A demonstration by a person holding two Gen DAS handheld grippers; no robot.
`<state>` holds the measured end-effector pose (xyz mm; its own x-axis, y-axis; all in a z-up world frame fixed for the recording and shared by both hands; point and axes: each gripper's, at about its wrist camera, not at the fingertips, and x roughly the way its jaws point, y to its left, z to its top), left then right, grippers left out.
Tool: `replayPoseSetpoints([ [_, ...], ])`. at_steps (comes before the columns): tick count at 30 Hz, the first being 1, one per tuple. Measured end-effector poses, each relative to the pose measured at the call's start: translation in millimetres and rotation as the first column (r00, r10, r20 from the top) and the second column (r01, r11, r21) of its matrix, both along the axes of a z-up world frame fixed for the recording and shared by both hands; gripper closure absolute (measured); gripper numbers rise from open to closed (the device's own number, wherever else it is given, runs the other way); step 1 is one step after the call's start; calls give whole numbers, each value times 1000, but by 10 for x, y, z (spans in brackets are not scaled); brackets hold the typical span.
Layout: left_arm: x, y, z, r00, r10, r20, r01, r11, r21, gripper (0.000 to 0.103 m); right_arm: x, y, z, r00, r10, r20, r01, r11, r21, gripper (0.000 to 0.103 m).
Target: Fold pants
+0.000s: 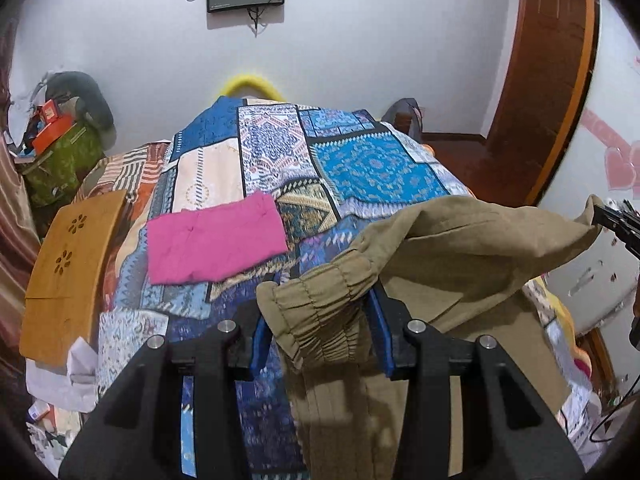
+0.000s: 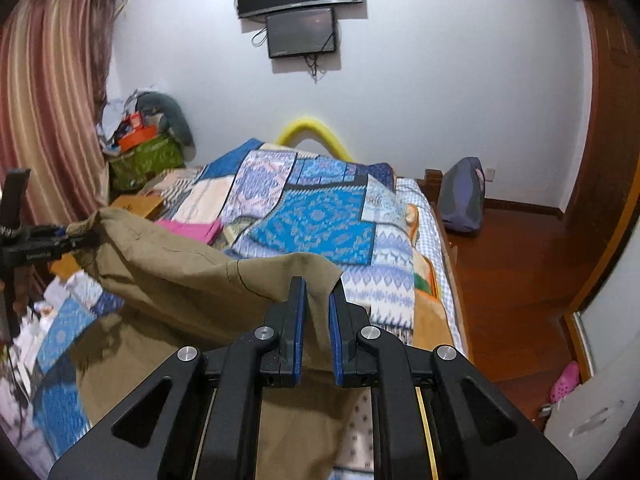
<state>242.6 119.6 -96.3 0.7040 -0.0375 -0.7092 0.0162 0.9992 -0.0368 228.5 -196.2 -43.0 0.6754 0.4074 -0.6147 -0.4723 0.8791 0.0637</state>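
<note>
- Pants point(image 1: 460, 248), khaki and soft, hang in the air over the bed point(image 1: 360, 160), held up between the 2 grippers, with the rest of the cloth drooping toward the patchwork bedspread point(image 2: 320, 220).
- Left gripper point(image 1: 320, 320): its jaws stand partly apart, closed on the gathered elastic band point(image 1: 320, 304) of the pants, which bunches thickly between the blue pads point(image 1: 380, 320). That band looks like the firmest place to hold, since the ruching fills the jaws and should resist slipping.
- Between the 2 holds the cloth sags in a shallow curve and creases freely; I judge it light, limp and not fragile, so it will take no shape of its own and must be kept taut to fold cleanly.
- Right gripper point(image 2: 318, 320): its jaws are nearly together, pinching a thin edge of the same cloth at the other end of the held span. A single layer this thin could slide out if tugged hard, so an even pull seems wiser than a jerk.
- Folded pink cloth point(image 1: 216, 240) lies flat on the bed beyond the pants, apart from them, and needs clearing room when the pants are laid down.
</note>
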Motion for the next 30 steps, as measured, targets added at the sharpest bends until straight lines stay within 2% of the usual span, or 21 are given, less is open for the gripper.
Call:
replayPoseSetpoints([
  [4,-222,-97,-104,999,-39,-4,39,999,30,60,-200,-31,-116,1000,14,-15,-14,1000,-24,93],
  [10,-501,-294,-316,994,-105,-25,107,988,113,60,-442,-45,-416,997,26,-76,-31,997,-66,93],
  [16,-702,-317,-598,993,-100,-64,109,981,158,60,-669,-91,-765,987,24,-158,-36,997,-70,92],
  [21,-808,-236,-792,990,-87,-114,105,981,163,60,-802,-136,-834,980,22,-197,-34,998,-61,88],
  [26,-913,-154,-823,986,-70,-149,91,986,137,58,-955,-191,-772,984,-2,-177,-14,996,-91,67],
  [29,-997,-181,-709,989,-73,-128,91,985,145,56,-1071,-159,-716,990,-1,-141,-16,992,-123,60],
  [30,-1011,-199,-663,990,-77,-117,94,985,148,52,-1101,-144,-688,991,6,-131,-23,992,-123,60],
])
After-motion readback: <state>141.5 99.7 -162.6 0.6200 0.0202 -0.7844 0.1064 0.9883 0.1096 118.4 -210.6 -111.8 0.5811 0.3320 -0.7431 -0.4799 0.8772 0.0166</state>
